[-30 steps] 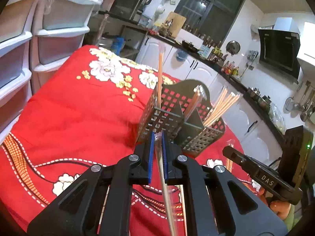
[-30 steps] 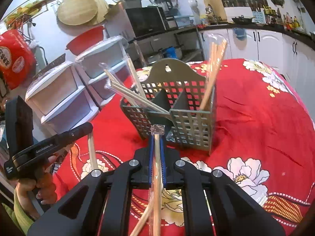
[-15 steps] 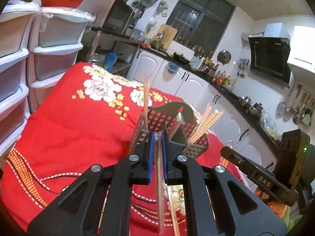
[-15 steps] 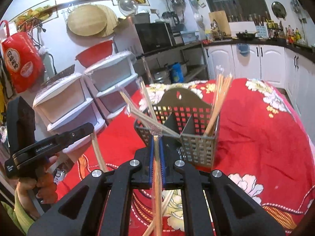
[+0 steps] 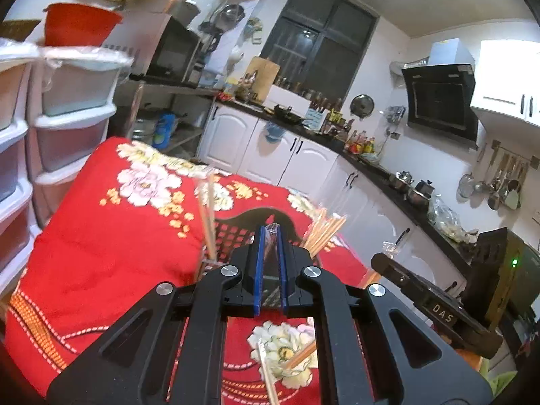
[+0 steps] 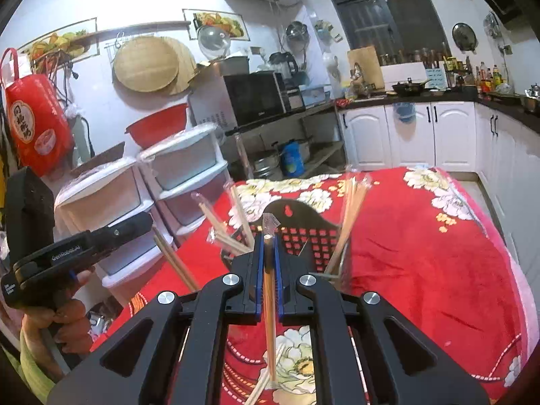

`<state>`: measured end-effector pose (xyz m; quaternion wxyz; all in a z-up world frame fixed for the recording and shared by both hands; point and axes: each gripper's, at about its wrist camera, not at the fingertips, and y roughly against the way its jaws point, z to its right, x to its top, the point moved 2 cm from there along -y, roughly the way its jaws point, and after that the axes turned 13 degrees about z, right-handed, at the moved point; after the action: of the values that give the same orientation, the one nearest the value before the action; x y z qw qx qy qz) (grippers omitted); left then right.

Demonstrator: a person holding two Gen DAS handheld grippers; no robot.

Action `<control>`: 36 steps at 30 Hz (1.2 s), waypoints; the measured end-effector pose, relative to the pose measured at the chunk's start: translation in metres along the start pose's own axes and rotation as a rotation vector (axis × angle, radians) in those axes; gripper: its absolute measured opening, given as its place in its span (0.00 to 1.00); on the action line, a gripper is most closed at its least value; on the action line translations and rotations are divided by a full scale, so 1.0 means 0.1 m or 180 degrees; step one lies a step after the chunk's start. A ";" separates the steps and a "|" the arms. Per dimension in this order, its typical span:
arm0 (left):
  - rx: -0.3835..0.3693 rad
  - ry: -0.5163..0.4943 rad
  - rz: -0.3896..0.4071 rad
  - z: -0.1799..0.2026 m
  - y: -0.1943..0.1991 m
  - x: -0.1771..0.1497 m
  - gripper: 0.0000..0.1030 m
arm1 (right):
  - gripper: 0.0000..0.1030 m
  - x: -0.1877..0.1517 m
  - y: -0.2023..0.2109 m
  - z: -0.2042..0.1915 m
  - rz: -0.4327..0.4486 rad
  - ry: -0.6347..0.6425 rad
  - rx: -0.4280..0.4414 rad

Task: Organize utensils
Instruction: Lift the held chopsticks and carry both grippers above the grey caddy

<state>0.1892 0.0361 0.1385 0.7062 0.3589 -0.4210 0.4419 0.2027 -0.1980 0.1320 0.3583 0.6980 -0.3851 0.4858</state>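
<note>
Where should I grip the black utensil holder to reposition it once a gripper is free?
Grip the arched back panel of the utensil holder near its top, coming down from above. It is a thin upright plate standing clear above the compartments, while the side walls are crowded by leaning chopsticks.

Red floral tablecloth (image 5: pixel 101 253), white plastic drawers (image 6: pixel 189 172), microwave (image 6: pixel 256 98)

Both tongs, left (image 5: pixel 270 233) and right (image 6: pixel 267 236), have risen with their wrapped chopsticks, seemingly above the basket (image 6: pixel 303 226).
</note>
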 end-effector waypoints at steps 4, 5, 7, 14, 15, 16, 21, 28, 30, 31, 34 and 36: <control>-0.0098 -0.0042 0.0026 0.13 -0.04 0.07 0.03 | 0.05 0.07 0.05 0.06 0.0074 -0.0014 -0.0034; -0.0127 -0.0062 0.0034 0.17 -0.05 0.09 0.03 | 0.05 0.09 0.06 0.08 0.0092 -0.0019 -0.0045; -0.0172 -0.0085 0.0053 0.22 -0.05 0.13 0.03 | 0.05 0.11 0.08 0.10 0.0117 -0.0022 -0.0057; -0.0338 -0.0180 0.0154 0.44 -0.09 0.32 0.03 | 0.05 0.20 0.13 0.20 0.0209 -0.0068 -0.0108; -0.0361 -0.0198 0.0169 0.47 -0.11 0.35 0.03 | 0.05 0.23 0.14 0.21 0.0231 -0.0068 -0.0113; -0.0375 -0.0210 0.0178 0.49 -0.12 0.37 0.03 | 0.05 0.24 0.14 0.22 0.0245 -0.0067 -0.0117; -0.0444 -0.0307 0.0234 0.64 -0.21 0.47 0.02 | 0.05 0.35 0.15 0.25 0.0331 -0.0062 -0.0126; -0.0444 -0.0386 0.0230 0.73 -0.39 0.50 0.00 | 0.05 0.47 0.13 0.31 0.0431 -0.0051 -0.0162; -0.0436 -0.0391 0.0172 0.72 -0.44 0.46 0.00 | 0.05 0.48 0.10 0.33 0.0439 -0.0022 -0.0197; -0.0400 -0.0400 0.0137 0.70 -0.48 0.42 0.00 | 0.05 0.48 0.08 0.34 0.0433 -0.0021 -0.0205; -0.0364 -0.0364 0.0025 0.63 -0.57 0.36 0.00 | 0.05 0.51 0.02 0.36 0.0441 -0.0037 -0.0198; -0.0326 -0.0355 -0.0023 0.59 -0.63 0.33 0.00 | 0.05 0.56 -0.02 0.35 0.0476 -0.0044 -0.0182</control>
<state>0.2393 -0.0271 0.1832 0.7006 0.3479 -0.4804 0.3965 0.2311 -0.2382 0.1756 0.3382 0.6601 -0.4524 0.4952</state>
